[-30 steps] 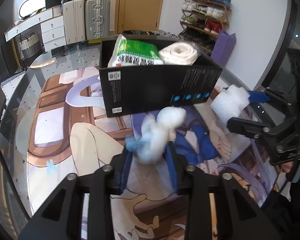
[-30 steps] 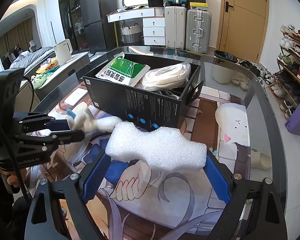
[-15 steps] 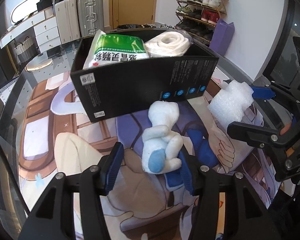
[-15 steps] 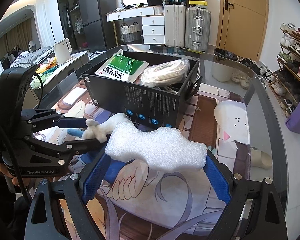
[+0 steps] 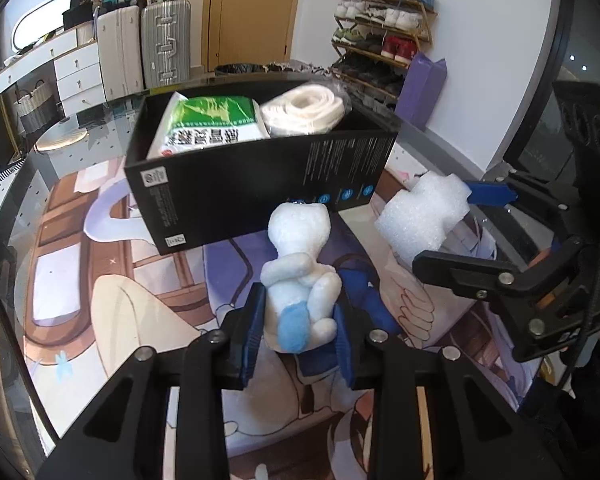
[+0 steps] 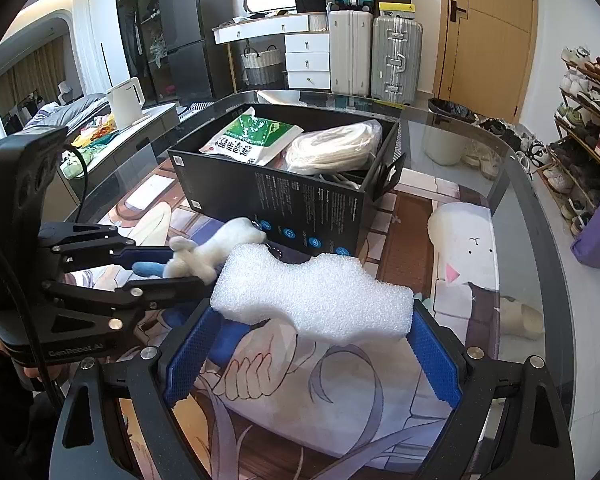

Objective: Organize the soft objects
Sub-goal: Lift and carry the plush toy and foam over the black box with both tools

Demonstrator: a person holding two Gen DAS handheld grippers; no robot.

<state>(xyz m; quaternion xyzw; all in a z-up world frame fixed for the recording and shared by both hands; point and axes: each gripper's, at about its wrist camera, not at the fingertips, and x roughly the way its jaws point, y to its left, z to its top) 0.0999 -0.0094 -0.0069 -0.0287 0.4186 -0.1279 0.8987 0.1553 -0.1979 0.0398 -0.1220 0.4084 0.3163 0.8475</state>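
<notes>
The black box (image 6: pixel 284 200) sits on the glass table (image 6: pixel 512 184), and two soft things are already inside it: a green and white soft packet (image 5: pixel 208 128) and a bag of rolled white cloth (image 5: pixel 304 110). So part of the tidying looks done. Two soft things are still outside the box, and each one is in a gripper. The left gripper (image 5: pixel 300 330) is squeezed tight on a little white plush toy (image 5: pixel 300 276) with a blue patch. Its blue pads press on both sides of the toy's lower body, and the toy's head sticks out in front, close to the front wall of the box. The toy is not in the box yet. The right gripper (image 6: pixel 312 344) has its jaws very wide apart, and a big white foam block (image 6: pixel 316 296) fills the gap from one blue pad to the other. It looks like the pads hold the block at its two ends, above the picture mat (image 6: pixel 340 392) on the table, just in front of the box. I think both things still have to go up over the wall and into the box.
</notes>
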